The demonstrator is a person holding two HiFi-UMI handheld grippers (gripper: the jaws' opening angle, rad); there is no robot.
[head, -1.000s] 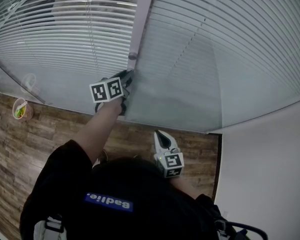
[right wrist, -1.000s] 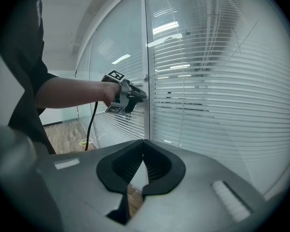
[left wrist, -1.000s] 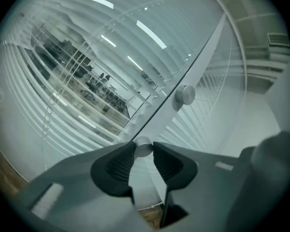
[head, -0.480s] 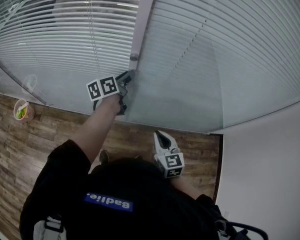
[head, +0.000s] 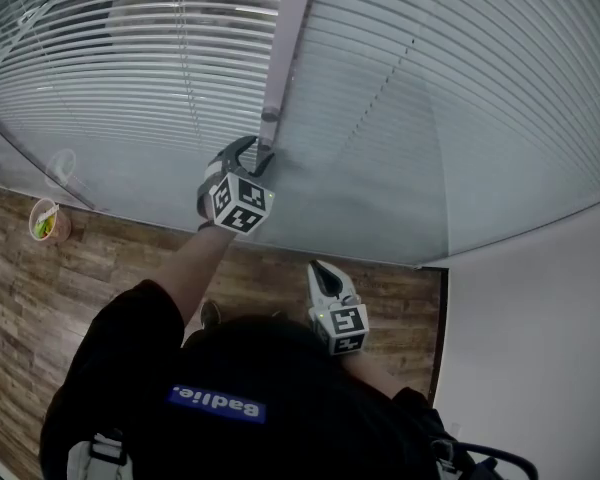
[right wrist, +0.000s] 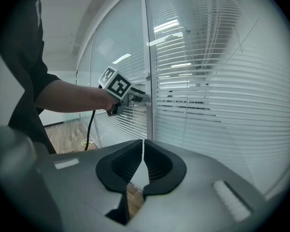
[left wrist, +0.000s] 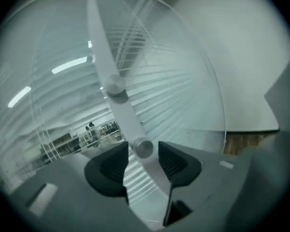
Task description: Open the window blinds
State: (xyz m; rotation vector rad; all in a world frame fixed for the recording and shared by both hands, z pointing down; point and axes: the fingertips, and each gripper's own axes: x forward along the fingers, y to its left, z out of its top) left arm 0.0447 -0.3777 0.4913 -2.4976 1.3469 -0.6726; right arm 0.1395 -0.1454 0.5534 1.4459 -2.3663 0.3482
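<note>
Beside the blinds (head: 130, 68), left claw (left wrist: 142, 159) just spread round post knob (left wrist: 144, 148); right claw (right wrist: 142, 164) closed.

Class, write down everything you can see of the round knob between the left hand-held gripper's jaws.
The knob is small, round and flat-faced, pale grey with a metallic look. It sticks out from the slanting grey frame post, below a second knob of the same kind. It sits between the jaws of the left hand-held gripper, which have just been opening. A slim gap shows either side, so nothing seems to press it.
</note>
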